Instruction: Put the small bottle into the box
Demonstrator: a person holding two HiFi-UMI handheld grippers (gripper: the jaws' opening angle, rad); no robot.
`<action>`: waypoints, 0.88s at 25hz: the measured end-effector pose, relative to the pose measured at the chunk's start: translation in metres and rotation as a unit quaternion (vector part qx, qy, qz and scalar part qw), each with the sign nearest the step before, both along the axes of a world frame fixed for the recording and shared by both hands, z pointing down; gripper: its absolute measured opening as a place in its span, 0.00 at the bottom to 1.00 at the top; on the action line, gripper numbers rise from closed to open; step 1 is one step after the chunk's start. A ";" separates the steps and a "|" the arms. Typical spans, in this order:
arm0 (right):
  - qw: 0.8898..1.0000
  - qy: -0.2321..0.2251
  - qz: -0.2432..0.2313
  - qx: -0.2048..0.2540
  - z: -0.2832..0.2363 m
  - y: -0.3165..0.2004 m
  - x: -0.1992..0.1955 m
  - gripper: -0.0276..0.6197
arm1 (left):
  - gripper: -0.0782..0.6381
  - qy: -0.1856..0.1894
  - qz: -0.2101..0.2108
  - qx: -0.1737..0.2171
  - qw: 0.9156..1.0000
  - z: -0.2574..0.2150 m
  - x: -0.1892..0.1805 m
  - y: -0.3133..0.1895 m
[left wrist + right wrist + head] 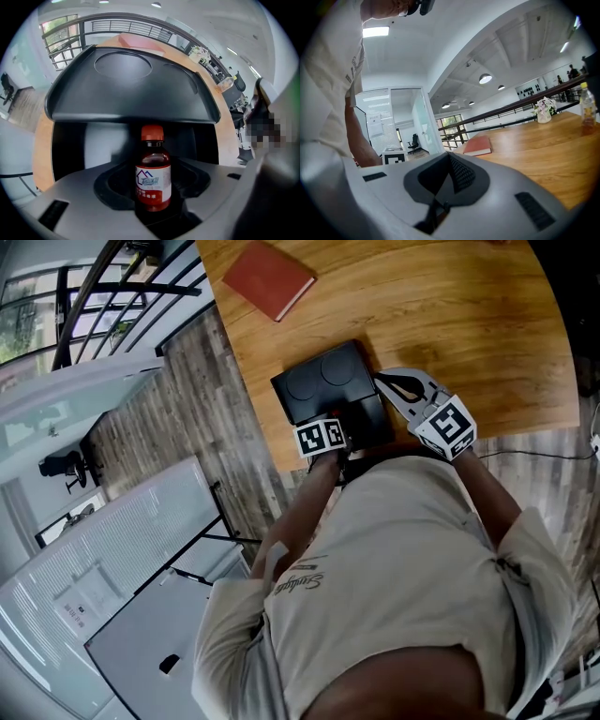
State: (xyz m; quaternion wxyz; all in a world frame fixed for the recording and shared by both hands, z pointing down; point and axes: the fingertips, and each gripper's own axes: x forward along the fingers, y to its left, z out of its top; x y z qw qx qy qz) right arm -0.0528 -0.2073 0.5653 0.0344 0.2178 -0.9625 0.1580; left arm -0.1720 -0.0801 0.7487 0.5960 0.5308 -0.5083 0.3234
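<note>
My left gripper has the small bottle clamped by its lower half between widely spread jaws. The orange-red cap is uppermost in that gripper's view and the label faces the camera. The bottle sits right at the mouth of the black box, and the open lid, with its two round dimples, rises just beyond the cap. I can't tell whether the bottle already rests on the box floor.

I judge it isn't released yet, so the step in hand is the final lowering. To do it well, I'd steer the cap clear of the lid's front lip, since a knock there could swing the lid or tip the bottle. I'd bring the bottle down until it is supported and only then part the jaws. After that I'd draw back along the jaw line so the pads don't drag the label.

My right gripper, to the right of the box over the wooden table, has its jaws closed together on nothing. I'd leave it parked unless the box starts to slide.
</note>
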 end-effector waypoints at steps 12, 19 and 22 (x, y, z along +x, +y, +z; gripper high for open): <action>1.000 -0.002 -0.005 -0.001 0.002 0.005 -0.001 0.04 | 0.45 0.014 -0.003 0.006 1.000 -0.002 0.005 -0.001; 1.000 0.005 -0.010 0.013 -0.006 0.015 -0.006 0.04 | 0.45 0.014 -0.006 0.042 0.999 -0.010 0.003 -0.005; 1.000 0.008 -0.007 0.017 -0.013 0.025 -0.010 0.04 | 0.45 0.016 -0.015 0.063 0.998 -0.021 -0.002 -0.003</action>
